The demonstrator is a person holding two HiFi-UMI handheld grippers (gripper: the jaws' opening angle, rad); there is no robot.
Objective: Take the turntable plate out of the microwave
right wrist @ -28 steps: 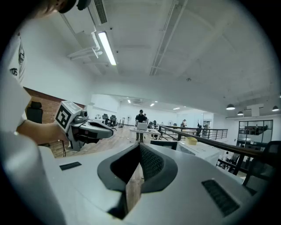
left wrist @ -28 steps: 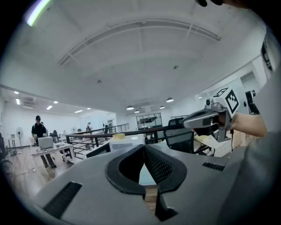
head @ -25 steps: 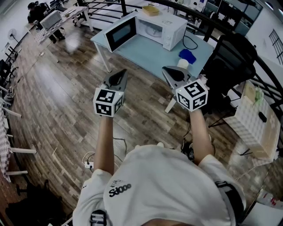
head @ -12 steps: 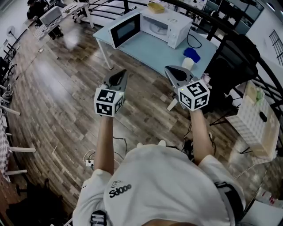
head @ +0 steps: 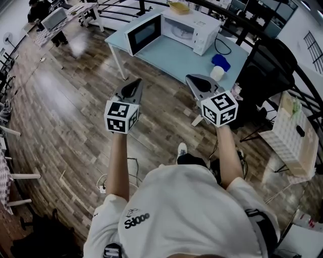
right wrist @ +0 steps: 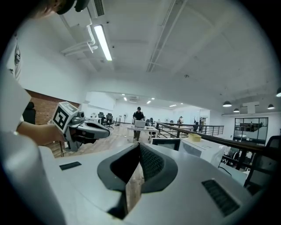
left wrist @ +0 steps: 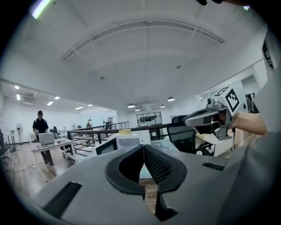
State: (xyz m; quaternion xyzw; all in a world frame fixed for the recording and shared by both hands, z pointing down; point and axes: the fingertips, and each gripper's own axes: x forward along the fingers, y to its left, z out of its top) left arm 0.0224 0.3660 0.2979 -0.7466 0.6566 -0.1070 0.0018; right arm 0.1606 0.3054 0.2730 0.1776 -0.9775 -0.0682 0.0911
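Observation:
A white microwave (head: 189, 27) stands on a pale blue table (head: 174, 58) at the top of the head view, its dark door (head: 143, 33) swung open to the left. Inside the cavity a pale turntable plate (head: 180, 31) shows faintly. My left gripper (head: 135, 84) and right gripper (head: 194, 79) are held side by side over the wooden floor, well short of the table, both shut and empty. In the left gripper view the left gripper (left wrist: 143, 147) points at the microwave (left wrist: 127, 141). The right gripper (right wrist: 139, 147) has the microwave (right wrist: 206, 151) to its right.
A yellow bowl (head: 179, 7) sits on top of the microwave. A blue object (head: 220, 61) and a white cup (head: 217, 73) stand on the table's right end. A black office chair (head: 262, 70) and a white rack (head: 292, 141) are at the right. A person (left wrist: 40, 127) stands at a far desk.
Both grippers have moved forward toward the table, still shut. The table and microwave sit nearer in the head view, and a shoe now shows below the grippers.

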